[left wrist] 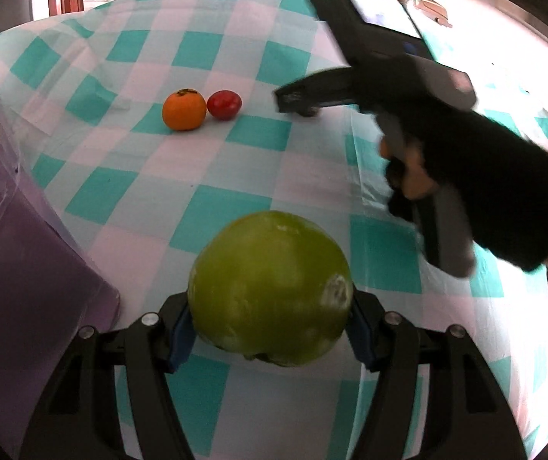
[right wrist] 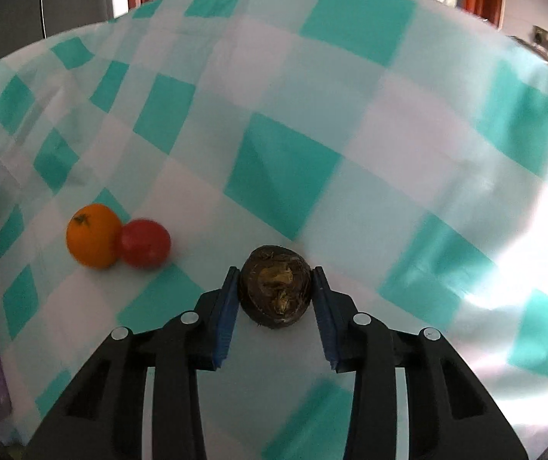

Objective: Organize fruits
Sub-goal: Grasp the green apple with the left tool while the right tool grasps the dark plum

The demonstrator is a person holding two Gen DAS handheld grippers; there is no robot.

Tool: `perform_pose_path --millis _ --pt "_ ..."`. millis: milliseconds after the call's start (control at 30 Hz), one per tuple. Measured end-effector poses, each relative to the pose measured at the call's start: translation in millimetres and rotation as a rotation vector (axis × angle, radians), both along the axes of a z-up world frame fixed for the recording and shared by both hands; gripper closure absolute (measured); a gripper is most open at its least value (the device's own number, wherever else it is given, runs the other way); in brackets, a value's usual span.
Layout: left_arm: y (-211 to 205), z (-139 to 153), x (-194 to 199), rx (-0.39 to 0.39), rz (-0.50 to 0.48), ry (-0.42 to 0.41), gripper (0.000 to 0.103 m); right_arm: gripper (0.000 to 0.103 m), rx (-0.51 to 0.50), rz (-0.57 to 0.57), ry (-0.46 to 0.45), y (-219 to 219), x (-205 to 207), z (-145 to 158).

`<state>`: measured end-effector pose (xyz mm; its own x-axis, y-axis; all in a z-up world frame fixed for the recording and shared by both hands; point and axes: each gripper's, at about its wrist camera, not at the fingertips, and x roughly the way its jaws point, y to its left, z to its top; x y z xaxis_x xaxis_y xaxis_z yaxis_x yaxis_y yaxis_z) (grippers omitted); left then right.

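Teal-and-white checked cloth (left wrist: 212, 214) covers the surface. Left claw (left wrist: 270, 329) is clamped on a big green fruit (left wrist: 270, 287), blue pads touching both sides. Right claw (right wrist: 275, 299) grips a small dark brown fruit (right wrist: 275, 287); its tip is blurred in the left view. Orange fruit (left wrist: 183, 109) and red fruit (left wrist: 224, 104) sit touching on the cloth, well ahead. Purple sheet (left wrist: 17, 237) lies at left edge. Path to the pair is unobstructed.

Both wrist views look forward, low over the checked cloth (left wrist: 204, 207), sharing the orange fruit (right wrist: 91, 235)
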<state>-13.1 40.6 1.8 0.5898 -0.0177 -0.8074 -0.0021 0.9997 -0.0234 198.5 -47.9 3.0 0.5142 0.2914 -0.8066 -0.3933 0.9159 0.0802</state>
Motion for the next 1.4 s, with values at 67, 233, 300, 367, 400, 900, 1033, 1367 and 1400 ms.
perform_pose_path --millis 67,233,300,367,400,900,1033,1367,1400 --pt "0 0 -2 0.002 -0.01 -0.005 0.038 0.065 0.017 -0.018 -0.001 -14 -14 4" --pt "0 -2 -1 0.004 -0.02 -0.019 0.038 0.065 0.026 -0.096 0.022 -52 -53 6" --pt "-1 -2 0 0.006 -0.019 -0.018 0.037 0.065 0.025 -0.128 0.036 -63 -67 4" --pt "-2 -3 2 0.01 -0.019 -0.016 0.036 0.065 0.023 -0.147 0.049 -70 -77 1" --pt "-2 -3 3 0.012 -0.021 -0.015 0.033 0.065 0.026 -0.153 0.055 -70 -83 0" --pt "2 -4 26 0.018 -0.007 -0.008 0.03 0.065 0.033 -0.184 0.083 -89 -97 -4" --pt "-5 2 43 -0.005 -0.021 -0.036 0.023 0.065 0.03 -0.187 0.083 -88 -95 -4" --pt "1 -3 84 -0.037 -0.005 -0.015 0.034 0.065 0.057 -0.196 0.091 -92 -96 -6" --pt "0 -3 86 -0.032 -0.003 -0.017 0.034 0.065 0.059 -0.196 0.092 -93 -96 -6"
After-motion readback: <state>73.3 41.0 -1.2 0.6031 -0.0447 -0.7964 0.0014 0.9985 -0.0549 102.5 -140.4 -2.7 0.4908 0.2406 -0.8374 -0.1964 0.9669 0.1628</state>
